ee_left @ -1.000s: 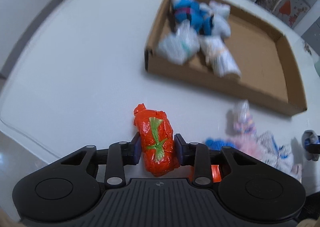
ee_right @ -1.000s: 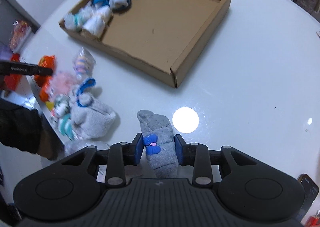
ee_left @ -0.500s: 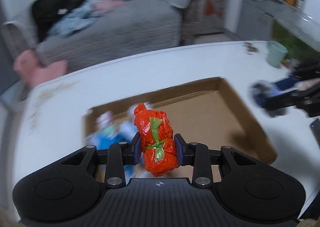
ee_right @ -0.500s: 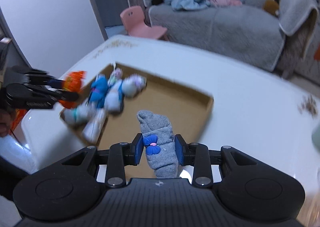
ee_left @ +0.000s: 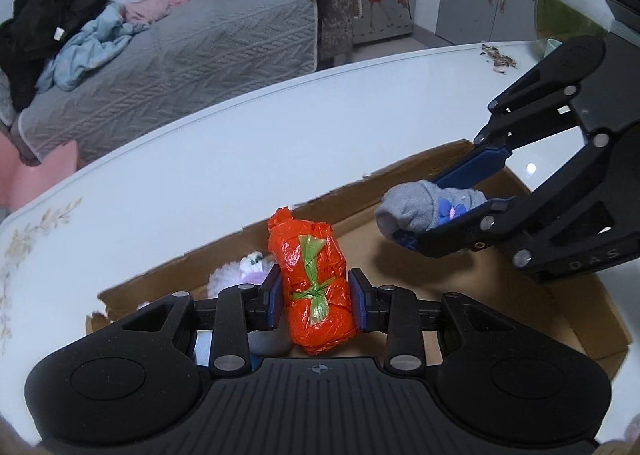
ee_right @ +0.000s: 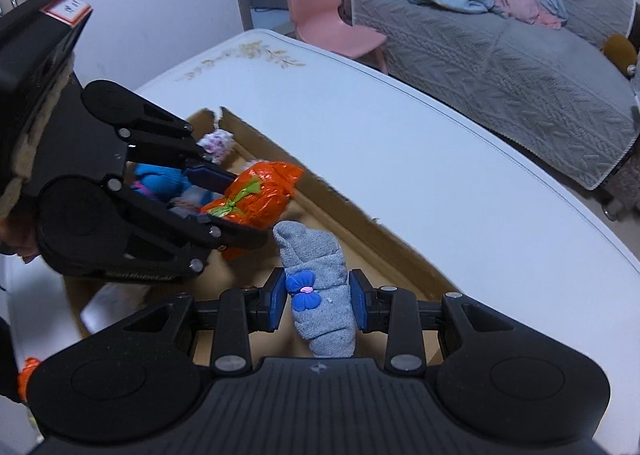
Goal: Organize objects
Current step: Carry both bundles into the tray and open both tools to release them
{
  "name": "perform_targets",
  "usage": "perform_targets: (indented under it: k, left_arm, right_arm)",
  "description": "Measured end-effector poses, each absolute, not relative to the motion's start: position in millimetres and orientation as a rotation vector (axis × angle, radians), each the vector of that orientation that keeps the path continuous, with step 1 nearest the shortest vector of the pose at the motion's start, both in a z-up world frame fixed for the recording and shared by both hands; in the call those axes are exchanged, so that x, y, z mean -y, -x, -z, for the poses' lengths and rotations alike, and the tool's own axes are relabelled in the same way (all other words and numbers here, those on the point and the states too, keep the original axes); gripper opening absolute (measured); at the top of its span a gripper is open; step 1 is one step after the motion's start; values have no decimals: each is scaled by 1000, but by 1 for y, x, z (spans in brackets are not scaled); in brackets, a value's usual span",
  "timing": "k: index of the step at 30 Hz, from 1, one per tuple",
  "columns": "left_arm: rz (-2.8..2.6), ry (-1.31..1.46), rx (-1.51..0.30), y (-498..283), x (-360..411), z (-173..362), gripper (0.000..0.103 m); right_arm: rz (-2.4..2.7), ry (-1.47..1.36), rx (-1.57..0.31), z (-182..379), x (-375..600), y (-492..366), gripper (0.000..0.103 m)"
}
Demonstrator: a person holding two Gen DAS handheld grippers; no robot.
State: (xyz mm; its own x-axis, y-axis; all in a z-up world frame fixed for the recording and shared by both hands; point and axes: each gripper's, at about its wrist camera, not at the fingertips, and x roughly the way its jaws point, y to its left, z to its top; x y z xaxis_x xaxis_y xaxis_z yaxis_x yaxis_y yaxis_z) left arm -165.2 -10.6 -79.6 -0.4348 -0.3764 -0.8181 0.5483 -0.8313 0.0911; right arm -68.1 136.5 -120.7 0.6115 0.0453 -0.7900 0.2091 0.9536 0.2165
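Your left gripper point(ee_left: 316, 303) pinches the orange packet point(ee_left: 314, 287), right gripper point(ee_right: 318, 305) the grey sock point(ee_right: 320, 295); cardboard tray point(ee_left: 560, 319) contents mostly hidden, probably socks.

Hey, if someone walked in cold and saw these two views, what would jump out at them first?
Probably the bright orange plastic-wrapped bundle tied with green, clamped in the left gripper above the cardboard tray. Next, the rolled grey sock with a blue bow, held in the right gripper over the same tray. Behind the white table sits a grey sofa heaped with clothes.
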Motion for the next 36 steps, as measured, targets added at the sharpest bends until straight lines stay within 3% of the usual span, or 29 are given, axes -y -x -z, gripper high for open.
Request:
perform_targets:
  k: [20,28,36]
  left_arm:
    - [2327,-1331,-151,178,14,95,41]
    - [2341,-1358,-136,179,12,95,45]
    - [2358,-1380,-145,177,10,93,55]
  right_arm:
    - [86,-269,-974,134,-144,58,31]
    - [85,-261,-1004,132,-146,58,34]
    - [88,-249,-1034,127,-152,71,39]
